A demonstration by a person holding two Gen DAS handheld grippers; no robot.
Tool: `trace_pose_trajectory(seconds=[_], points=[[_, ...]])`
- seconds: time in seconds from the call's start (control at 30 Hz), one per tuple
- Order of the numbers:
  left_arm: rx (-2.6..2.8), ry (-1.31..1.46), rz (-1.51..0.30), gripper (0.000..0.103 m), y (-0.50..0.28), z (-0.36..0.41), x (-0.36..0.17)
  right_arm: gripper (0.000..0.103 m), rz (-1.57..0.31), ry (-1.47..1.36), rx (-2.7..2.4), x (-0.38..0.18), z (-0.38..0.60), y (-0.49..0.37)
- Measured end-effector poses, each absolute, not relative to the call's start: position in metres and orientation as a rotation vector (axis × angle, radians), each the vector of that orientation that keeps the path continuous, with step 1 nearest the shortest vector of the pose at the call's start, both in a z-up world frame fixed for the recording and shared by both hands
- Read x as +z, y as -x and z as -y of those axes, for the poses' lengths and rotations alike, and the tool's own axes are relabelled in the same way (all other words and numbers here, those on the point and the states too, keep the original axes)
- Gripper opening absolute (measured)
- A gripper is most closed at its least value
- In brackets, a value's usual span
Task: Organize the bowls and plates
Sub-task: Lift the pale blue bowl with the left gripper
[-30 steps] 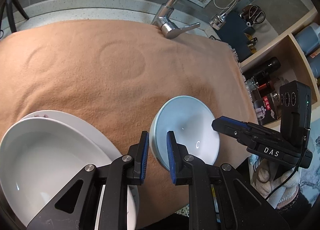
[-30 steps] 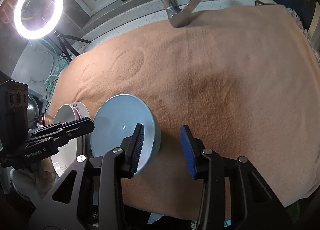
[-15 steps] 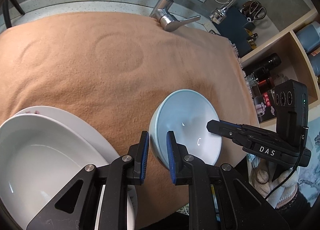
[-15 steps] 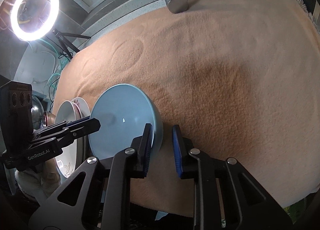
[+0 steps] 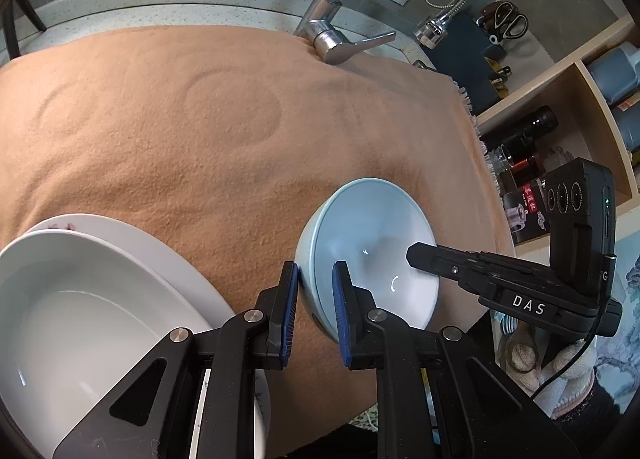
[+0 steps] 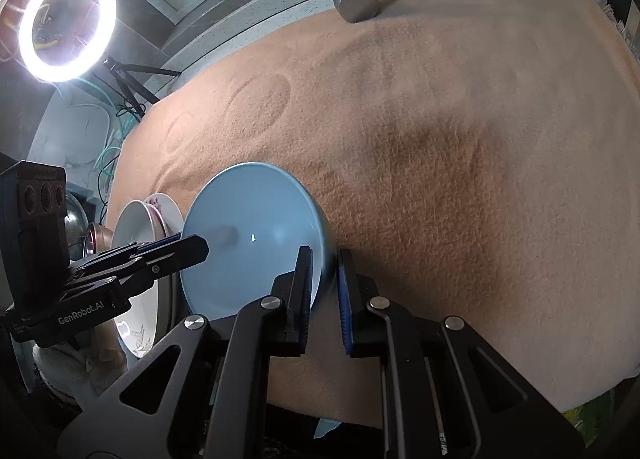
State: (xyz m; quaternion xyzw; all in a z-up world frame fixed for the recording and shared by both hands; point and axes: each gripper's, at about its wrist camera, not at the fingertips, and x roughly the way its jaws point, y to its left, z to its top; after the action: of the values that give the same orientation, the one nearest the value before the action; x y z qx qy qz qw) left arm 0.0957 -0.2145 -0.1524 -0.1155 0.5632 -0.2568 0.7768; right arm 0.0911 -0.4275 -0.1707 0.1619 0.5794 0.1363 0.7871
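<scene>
From the left wrist, the left tool [image 5: 314, 315] is clamped on the near rim of the pale blue bowl [image 5: 372, 243], one blue pad outside the wall and one inside. The bowl sits tilted on the tan blanket [image 5: 208, 131] covering the counter, straight ahead of this tool. To the tool's left lie stacked white plates [image 5: 80, 291], the upper one deep and glossy. On the bowl's far side the right tool [image 5: 412, 257] reaches in over the opposite rim. Well beyond, a chrome faucet [image 5: 336, 39] stands at the blanket's far edge.

From the right wrist, the right tool [image 6: 324, 291] has the bowl's [image 6: 248, 235] rim between its blue pads, the jaws closing and both pads pressing on the wall. The bowl fills the space ahead and left of it. Across the bowl, the left tool [image 6: 196, 249] grips the other side. Beyond that stand the white plates [image 6: 136, 219], and a lit ring light [image 6: 66, 19] far off to the left.
</scene>
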Motion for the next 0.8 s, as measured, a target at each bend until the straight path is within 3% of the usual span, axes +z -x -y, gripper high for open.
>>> trace_pose_trajectory(seconds=[0.8], points=[[-0.523, 0.313, -1.111, 0.016, -0.085, 0.165, -0.112, 0.012, -1.18, -0.308, 0.346, -0.123, 0.388, -0.093]])
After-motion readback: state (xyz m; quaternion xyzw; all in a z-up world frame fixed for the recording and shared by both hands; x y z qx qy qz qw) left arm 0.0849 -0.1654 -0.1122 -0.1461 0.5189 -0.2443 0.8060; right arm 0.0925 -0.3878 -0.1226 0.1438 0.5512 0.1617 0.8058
